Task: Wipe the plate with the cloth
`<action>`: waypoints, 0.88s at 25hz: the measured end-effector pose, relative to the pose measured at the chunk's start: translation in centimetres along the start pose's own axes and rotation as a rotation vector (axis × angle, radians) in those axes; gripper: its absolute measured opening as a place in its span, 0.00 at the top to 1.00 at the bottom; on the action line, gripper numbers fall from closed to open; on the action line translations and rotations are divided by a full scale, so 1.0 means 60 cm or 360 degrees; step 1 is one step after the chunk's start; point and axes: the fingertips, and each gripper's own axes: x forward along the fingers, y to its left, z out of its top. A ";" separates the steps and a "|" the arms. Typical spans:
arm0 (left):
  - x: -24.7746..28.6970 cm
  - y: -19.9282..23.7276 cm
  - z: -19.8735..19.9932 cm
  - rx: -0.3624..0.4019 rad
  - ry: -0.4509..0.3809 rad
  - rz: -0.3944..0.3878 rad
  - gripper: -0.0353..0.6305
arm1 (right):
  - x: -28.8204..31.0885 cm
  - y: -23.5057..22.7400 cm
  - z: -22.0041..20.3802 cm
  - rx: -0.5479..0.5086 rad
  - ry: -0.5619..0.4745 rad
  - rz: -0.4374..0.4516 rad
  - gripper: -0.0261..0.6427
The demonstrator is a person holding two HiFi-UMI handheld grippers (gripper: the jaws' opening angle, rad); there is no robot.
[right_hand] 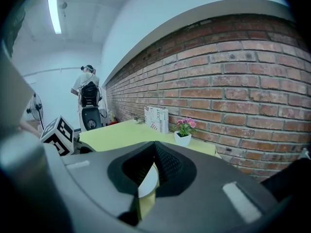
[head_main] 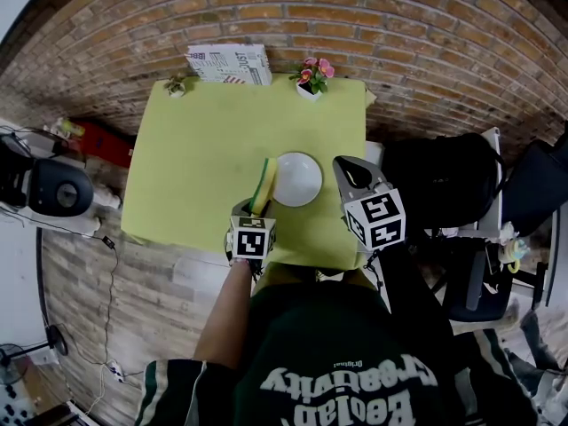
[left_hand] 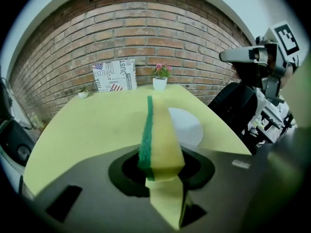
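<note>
Open table (head_main: 191, 162) left of plate (head_main: 297, 179)

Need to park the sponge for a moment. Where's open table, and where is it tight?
The left half of the table is bare, from the printed sign and small plant at the back to the front edge. So is the strip between plate and flower pot. Tight: front right, where sponge, left gripper, plate and right gripper cluster.

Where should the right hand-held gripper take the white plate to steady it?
Probably at the rim on its right edge, coming in low from the right. The plate lies flat on the table, so only the thin rim offers a pinch, and the sponge in the left hand-held gripper stands at its left side.
</note>
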 end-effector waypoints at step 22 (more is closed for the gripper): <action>0.031 -0.175 -0.016 0.0210 0.0081 -0.0391 0.75 | -0.031 -0.013 -0.013 0.0021 -0.0001 -0.0060 0.94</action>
